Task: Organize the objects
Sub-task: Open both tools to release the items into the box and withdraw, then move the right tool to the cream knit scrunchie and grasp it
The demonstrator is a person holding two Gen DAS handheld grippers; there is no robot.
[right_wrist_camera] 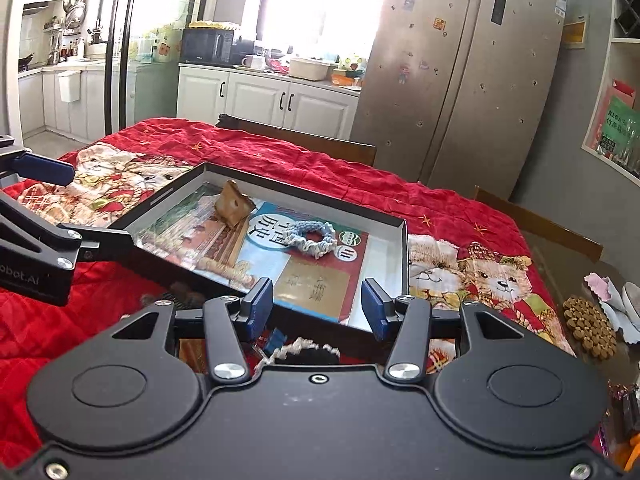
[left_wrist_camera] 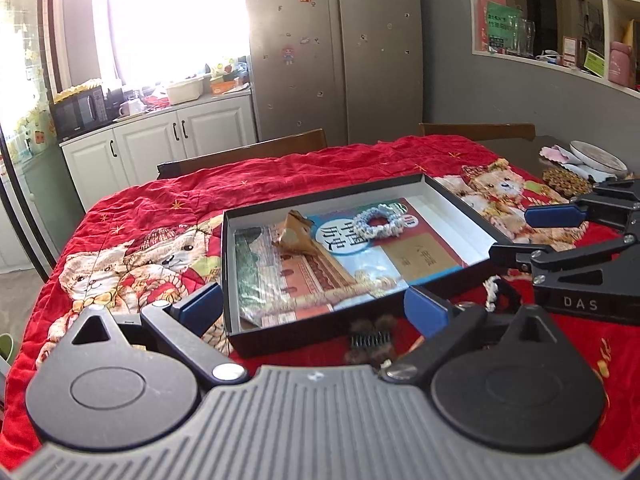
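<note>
We see the left hand-held gripper point(left_wrist_camera: 312, 307) at the near-left side of the worktop point(left_wrist_camera: 132, 216), jaws spread wide with nothing between the pads; its blue pads straddle the near wall of the black box point(left_wrist_camera: 316, 336). The worktop is covered by a red quilt with teddy bears point(left_wrist_camera: 168, 256).

The shallow black box with white inner walls sits mid-worktop, open. A book point(left_wrist_camera: 352, 264) with a blue-and-picture cover lies flat on its floor. On the left part of the book rests a brown crumpled paper piece point(left_wrist_camera: 298, 232); to its right, a blue-and-white scrunchie point(left_wrist_camera: 378, 222) lies on the cover, apart from the paper piece.

Just outside the near wall of the box a brown furry hair clip point(left_wrist_camera: 370, 340) lies on the quilt, partly hidden by the left hand-held gripper body.

The right hand-held gripper point(right_wrist_camera: 318, 308) is at the near-right side of the box, jaws partly apart, nothing pinched between the pads. Below it a white braided cord item point(right_wrist_camera: 298, 350) lies on the quilt, mostly hidden.

Far right on the worktop edge: a brown woven coaster point(right_wrist_camera: 590, 326), and beside it a white dish point(left_wrist_camera: 598, 156) with pink-edged paper; we can't tell details.
</note>
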